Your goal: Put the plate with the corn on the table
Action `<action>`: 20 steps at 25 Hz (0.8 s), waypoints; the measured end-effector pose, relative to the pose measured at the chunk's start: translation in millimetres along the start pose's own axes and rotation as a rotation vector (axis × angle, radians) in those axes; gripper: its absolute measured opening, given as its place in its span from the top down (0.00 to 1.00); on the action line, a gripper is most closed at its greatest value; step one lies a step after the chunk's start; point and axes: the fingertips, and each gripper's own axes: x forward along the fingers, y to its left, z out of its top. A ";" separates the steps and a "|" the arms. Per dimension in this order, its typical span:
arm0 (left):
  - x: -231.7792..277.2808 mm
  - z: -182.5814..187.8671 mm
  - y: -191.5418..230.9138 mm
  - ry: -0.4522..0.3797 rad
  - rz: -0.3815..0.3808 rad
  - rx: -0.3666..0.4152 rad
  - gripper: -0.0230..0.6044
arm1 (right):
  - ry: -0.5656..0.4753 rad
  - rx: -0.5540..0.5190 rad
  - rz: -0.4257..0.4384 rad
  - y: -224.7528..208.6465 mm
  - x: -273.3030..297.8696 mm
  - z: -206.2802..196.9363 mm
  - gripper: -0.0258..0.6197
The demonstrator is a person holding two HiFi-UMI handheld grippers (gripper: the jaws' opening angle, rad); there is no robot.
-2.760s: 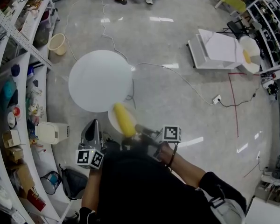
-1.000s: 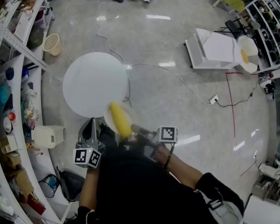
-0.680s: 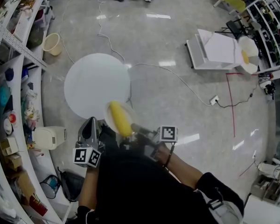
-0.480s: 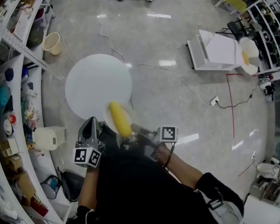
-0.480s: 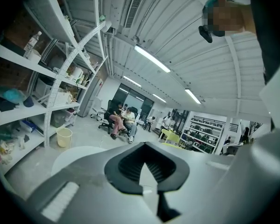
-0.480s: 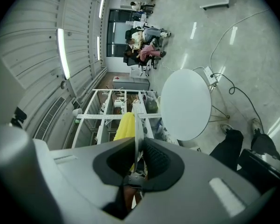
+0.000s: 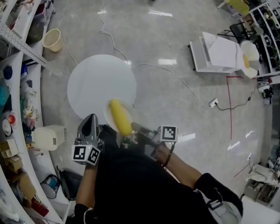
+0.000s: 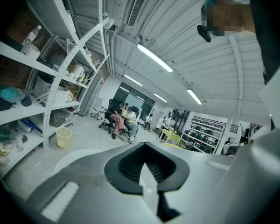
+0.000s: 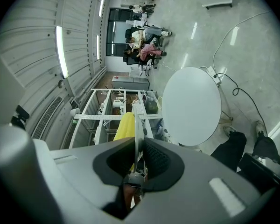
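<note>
The right gripper [image 7: 136,127] pinches the rim of the plate [image 7: 111,121], with the corn [image 7: 121,116] on it, in the air by the near edge of the table [image 7: 95,80]. The left gripper [image 7: 89,123] is closed on nothing. The plate is not set down yet

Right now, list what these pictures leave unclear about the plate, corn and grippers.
Plate height above the table: head view looks down from above.
Corn's near end: right gripper view, the jaw covers it.
Left gripper open or shut: left gripper view, only a pale sliver between pads.
</note>
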 end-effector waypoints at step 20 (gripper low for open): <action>29.3 30.9 65.1 0.013 -0.045 -0.055 0.96 | -0.038 -0.036 0.047 32.7 70.6 16.1 0.88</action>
